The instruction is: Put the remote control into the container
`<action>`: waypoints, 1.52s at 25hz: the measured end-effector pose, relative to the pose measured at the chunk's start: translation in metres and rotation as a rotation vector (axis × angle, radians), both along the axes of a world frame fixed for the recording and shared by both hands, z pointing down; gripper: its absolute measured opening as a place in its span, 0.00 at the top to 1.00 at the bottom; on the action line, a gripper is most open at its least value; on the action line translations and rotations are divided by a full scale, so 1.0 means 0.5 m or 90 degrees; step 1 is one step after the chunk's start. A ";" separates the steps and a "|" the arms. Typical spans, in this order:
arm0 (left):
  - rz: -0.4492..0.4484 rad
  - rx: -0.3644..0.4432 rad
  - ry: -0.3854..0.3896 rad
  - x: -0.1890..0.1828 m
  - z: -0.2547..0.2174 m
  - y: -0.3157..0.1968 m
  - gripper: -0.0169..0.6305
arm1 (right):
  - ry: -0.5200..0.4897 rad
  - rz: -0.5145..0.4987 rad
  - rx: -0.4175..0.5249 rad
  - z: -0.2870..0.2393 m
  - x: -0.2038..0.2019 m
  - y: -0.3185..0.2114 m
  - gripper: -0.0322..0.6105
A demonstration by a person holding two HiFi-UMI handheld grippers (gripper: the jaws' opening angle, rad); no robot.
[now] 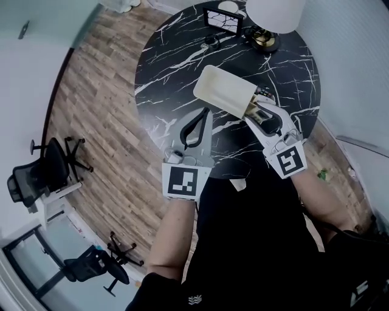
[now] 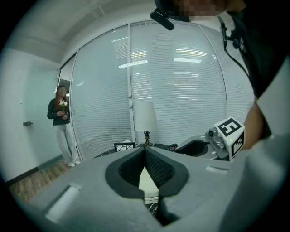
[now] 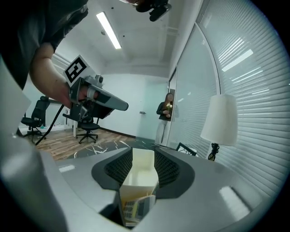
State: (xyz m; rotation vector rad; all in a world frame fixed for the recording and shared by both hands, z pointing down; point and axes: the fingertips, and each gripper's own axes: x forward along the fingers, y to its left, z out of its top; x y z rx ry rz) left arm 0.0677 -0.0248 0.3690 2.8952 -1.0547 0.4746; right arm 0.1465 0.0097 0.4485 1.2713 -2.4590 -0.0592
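A round black marble table (image 1: 182,67) stands on wood flooring, a lamp (image 1: 273,15) at its 1 o'clock edge. Above the table's centre the right gripper (image 1: 258,112) clamps the mouth end of the cream container (image 1: 225,90), which is tilted off the surface. The remote (image 3: 136,207) shows inside that mouth, between the jaws. The left gripper (image 1: 204,116), at the container's 7 o'clock, is closed and empty.

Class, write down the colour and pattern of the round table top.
The table top is black with white marble-like veins, shown best in the head view.
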 end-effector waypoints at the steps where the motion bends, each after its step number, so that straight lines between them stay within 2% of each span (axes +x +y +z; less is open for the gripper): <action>1: 0.000 0.002 0.003 -0.001 -0.004 -0.002 0.97 | 0.001 0.005 0.003 -0.010 0.002 0.000 0.71; 5: -0.015 0.028 0.014 -0.016 -0.035 -0.017 0.97 | 0.009 0.021 0.008 -0.046 0.006 0.004 0.71; 7: -0.017 0.035 0.022 -0.024 -0.051 -0.021 0.97 | -0.011 0.037 0.019 -0.073 0.015 0.007 0.72; 10: 0.000 0.037 0.002 -0.041 -0.067 -0.023 0.97 | -0.055 0.083 0.035 -0.118 0.041 0.015 0.77; 12: 0.002 0.038 -0.005 -0.050 -0.086 -0.032 0.97 | -0.051 0.109 0.040 -0.143 0.061 0.019 0.80; 14: 0.004 0.043 0.003 -0.052 -0.113 -0.044 0.97 | -0.040 0.133 0.049 -0.170 0.076 0.023 0.83; 18: 0.028 0.064 0.022 -0.057 -0.177 -0.059 0.97 | -0.092 0.213 0.053 -0.232 0.107 0.029 0.93; 24: 0.055 0.070 0.032 -0.089 -0.222 -0.082 0.97 | -0.097 0.288 0.071 -0.294 0.138 0.044 0.95; 28: 0.070 0.063 0.039 -0.110 -0.226 -0.088 0.97 | -0.141 0.332 0.078 -0.321 0.137 0.062 0.95; 30: 0.072 0.056 0.042 -0.120 -0.223 -0.084 0.97 | -0.162 0.348 0.072 -0.321 0.132 0.070 0.95; 38: 0.080 0.038 0.047 -0.152 -0.209 -0.080 0.97 | -0.180 0.418 0.062 -0.306 0.131 0.115 0.95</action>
